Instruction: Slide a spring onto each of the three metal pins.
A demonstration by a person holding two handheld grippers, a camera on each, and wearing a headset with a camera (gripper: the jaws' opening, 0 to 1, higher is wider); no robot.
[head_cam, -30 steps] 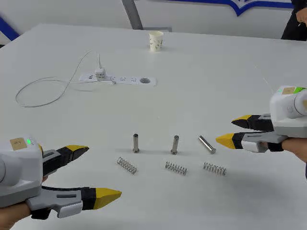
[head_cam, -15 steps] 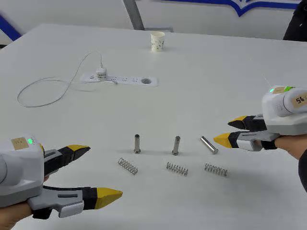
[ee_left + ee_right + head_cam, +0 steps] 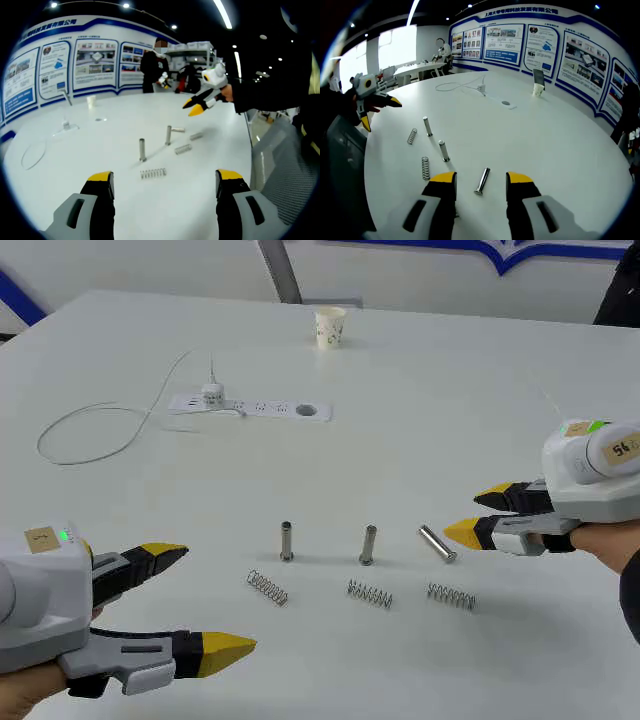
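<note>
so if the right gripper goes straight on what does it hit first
Probably the lying pin, which sits just ahead between the open jaws of the right gripper in its own view, though how high the gripper rides is unclear.

The table (image 3: pixel 450 390) looked smooth and white, matt with a faint sheen. The middle pin (image 3: pixel 367 544) was bare metal, smooth and bright, as were the left pin (image 3: pixel 286 540) and the right pin (image 3: pixel 436 543). Just in front of the middle pin, the middle spring (image 3: pixel 369 593) was thin coiled metal wire, duller grey, like the left spring (image 3: pixel 267 587) and the right spring (image 3: pixel 451 595). The left gripper (image 3: pixel 218 597) and the right gripper (image 3: pixel 461 515) had smooth white and grey plastic shells and matt black jaws tipped in yellow. Far behind the middle pin, the strip (image 3: pixel 250 407) was white plastic, its cord (image 3: pixel 90 430) thin and smooth, and the cup (image 3: pixel 329 327) matt paper.
</note>
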